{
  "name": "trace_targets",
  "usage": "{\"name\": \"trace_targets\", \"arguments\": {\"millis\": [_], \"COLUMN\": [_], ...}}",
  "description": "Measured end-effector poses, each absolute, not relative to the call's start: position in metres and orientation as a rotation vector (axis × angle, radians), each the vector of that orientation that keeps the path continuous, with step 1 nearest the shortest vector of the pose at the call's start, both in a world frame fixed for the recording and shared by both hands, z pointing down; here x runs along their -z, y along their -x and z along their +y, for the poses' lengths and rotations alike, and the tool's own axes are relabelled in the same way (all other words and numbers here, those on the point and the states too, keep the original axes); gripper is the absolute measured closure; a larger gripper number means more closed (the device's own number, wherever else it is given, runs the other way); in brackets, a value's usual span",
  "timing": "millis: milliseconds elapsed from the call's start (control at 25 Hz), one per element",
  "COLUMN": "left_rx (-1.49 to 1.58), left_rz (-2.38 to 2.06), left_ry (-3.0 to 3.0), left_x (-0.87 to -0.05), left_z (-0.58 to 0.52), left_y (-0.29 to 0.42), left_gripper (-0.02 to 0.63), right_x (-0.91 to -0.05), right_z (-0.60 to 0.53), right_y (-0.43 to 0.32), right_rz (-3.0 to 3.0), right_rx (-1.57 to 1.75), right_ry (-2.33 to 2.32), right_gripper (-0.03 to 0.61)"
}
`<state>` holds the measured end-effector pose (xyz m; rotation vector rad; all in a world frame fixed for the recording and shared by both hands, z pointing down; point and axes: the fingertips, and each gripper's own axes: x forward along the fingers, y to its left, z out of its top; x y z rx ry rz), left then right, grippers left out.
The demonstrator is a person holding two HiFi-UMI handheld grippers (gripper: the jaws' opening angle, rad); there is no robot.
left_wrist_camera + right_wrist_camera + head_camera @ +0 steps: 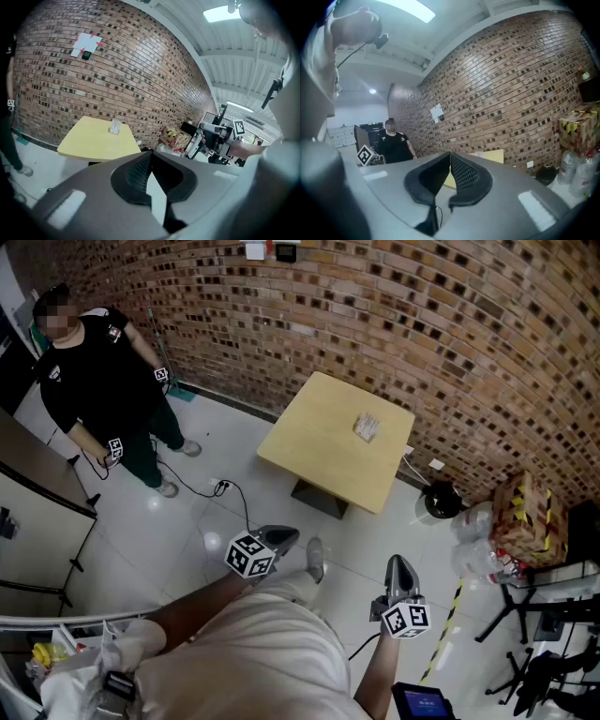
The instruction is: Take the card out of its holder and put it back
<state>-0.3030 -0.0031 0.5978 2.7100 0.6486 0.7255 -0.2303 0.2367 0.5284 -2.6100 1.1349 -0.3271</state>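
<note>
The left gripper (281,537) and the right gripper (401,568) both have their jaws pressed together on nothing, well apart from the small card holder (367,427) standing on the yellow table (314,460) near the brick wall (422,324).

holder (367,427) on table (309,460) (near wall (422,324)), person (98,381) left

Square pale-yellow surface (319,456) on a dark pedestal base (319,496), standing on the light tiled floor (187,521) near the brick wall (422,324). One small pale card holder (367,427) on top, toward the edge facing the brick wall. Black cable (208,489) on the floor, farther from the brick wall.
</note>
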Motion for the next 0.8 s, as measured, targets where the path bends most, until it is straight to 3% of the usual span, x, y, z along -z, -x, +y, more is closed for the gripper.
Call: {"name": "trace_targets", "arguments": {"millis": [280, 800], "left_rx": [-0.742, -0.717], "left_rz": [0.658, 0.746], "left_ry": [-2.688, -2.687], "left_x": [-0.61, -0.595], "left_z": [-0.014, -0.009], "left_y": [0.248, 0.07], "left_gripper": [0.598, 0.598], "right_x": [-0.54, -0.523], "right_z": [0.221, 0.214], "right_y": [0.181, 0.03], "right_rz": [1.144, 1.141], "right_rx": [0.363, 0.379], "right_ry": [2.62, 2.661], "right_gripper": [0.578, 0.574]}}
